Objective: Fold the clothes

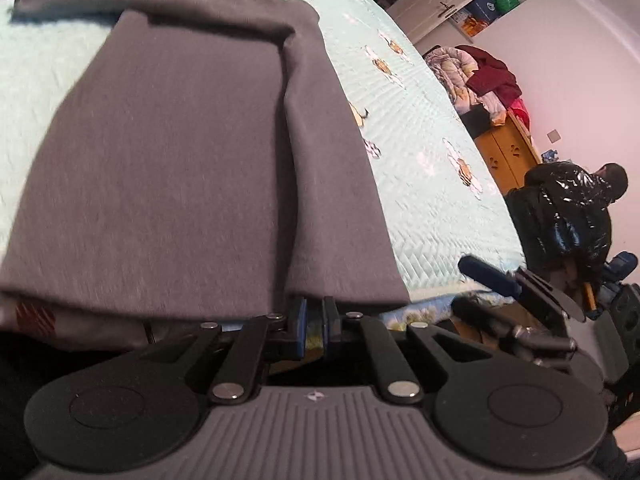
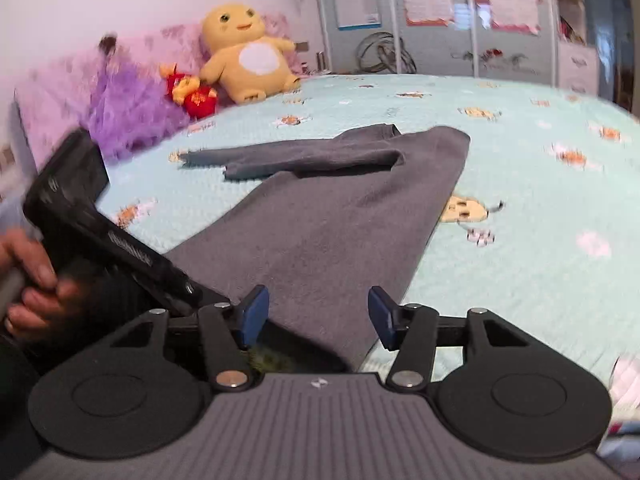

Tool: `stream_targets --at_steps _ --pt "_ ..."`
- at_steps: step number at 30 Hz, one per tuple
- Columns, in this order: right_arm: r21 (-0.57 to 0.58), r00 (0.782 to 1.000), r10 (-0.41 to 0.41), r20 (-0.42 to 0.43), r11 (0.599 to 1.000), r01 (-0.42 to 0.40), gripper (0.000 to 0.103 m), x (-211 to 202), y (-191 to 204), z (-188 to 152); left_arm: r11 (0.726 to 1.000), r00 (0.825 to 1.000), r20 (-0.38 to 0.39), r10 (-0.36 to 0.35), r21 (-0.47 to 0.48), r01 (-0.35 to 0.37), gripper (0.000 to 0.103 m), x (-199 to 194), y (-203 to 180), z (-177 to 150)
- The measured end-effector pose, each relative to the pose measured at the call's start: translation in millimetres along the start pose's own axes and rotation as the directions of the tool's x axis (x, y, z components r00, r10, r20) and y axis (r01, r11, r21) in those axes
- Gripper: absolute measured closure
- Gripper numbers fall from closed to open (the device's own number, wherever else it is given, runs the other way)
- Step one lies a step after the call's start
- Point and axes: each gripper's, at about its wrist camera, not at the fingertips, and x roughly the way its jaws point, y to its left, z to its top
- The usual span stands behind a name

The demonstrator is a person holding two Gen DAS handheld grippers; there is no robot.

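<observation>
A grey long-sleeved garment (image 1: 180, 152) lies on the light green bedspread (image 1: 420, 184), its sides and a sleeve folded over the body. My left gripper (image 1: 313, 312) is shut on the garment's near hem. In the right wrist view the garment (image 2: 328, 216) stretches away from me, one sleeve (image 2: 288, 156) lying across the top. My right gripper (image 2: 318, 312) is open, its blue pads either side of the hem's near right corner, holding nothing. The left gripper's black body (image 2: 100, 240) and the hand on it show at the left.
A yellow plush toy (image 2: 248, 52), a red toy (image 2: 196, 98) and purple fluff (image 2: 132, 108) sit at the headboard. A pile of coats (image 1: 480, 76) on a wooden cabinet (image 1: 508, 152) and a black shiny jacket (image 1: 568, 208) stand beyond the bed's right edge.
</observation>
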Motion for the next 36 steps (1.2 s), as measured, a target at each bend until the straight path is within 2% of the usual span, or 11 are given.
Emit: stream_targets --at_steps 4,6,8,12,15,18,24,30,31,33,36 --pt "-0.143 0.996 -0.027 -0.091 0.99 0.014 0.048 30 23 -5 1.0 1.0 -0.011 0.002 -0.005 -0.002 0.083 21 -4 13" --pt "-0.202 0.991 -0.057 -0.124 0.979 0.031 0.048 46 33 -11 1.0 1.0 -0.026 0.005 0.011 -0.004 0.065 30 -6 15" --pt "-0.238 0.985 -0.098 -0.143 0.969 0.062 0.049 60 39 -14 1.0 0.999 -0.043 0.002 -0.004 -0.002 0.065 35 -4 15" --pt "-0.26 0.979 -0.13 -0.154 0.962 0.087 0.074 72 40 -19 1.0 0.999 -0.041 -0.017 -0.026 0.016 0.062 32 1 12" --pt "-0.272 0.978 -0.139 -0.155 0.958 0.093 0.092 73 38 -20 1.0 0.999 -0.039 -0.009 -0.009 0.009 0.066 34 -1 12" --pt "-0.264 0.979 -0.137 -0.154 0.96 0.093 0.096 73 35 -20 1.0 0.999 -0.034 0.018 0.013 -0.018 0.091 37 -3 10" --pt "-0.255 0.98 -0.1 -0.169 0.965 0.055 0.102 63 40 -21 0.999 1.0 -0.023 0.021 -0.03 -0.022 0.095 21 7 -8" --pt "-0.16 0.98 -0.026 -0.199 0.987 -0.006 0.091 54 34 -28 0.994 0.999 -0.006 -0.048 -0.1 0.047 0.085 16 20 0" --pt "-0.136 0.986 0.023 -0.166 0.99 -0.046 0.09 43 34 -21 0.996 0.999 0.004 -0.048 -0.08 0.049 0.081 10 17 2" --pt "-0.119 0.991 0.078 -0.104 0.989 -0.091 0.066 26 33 -8 0.995 0.998 0.039 -0.058 -0.074 0.061 0.068 0 16 3" --pt "-0.065 0.996 0.085 -0.021 0.994 -0.087 0.062 16 24 8 0.996 0.995 0.083 -0.061 -0.067 0.066 0.066 -9 17 7"
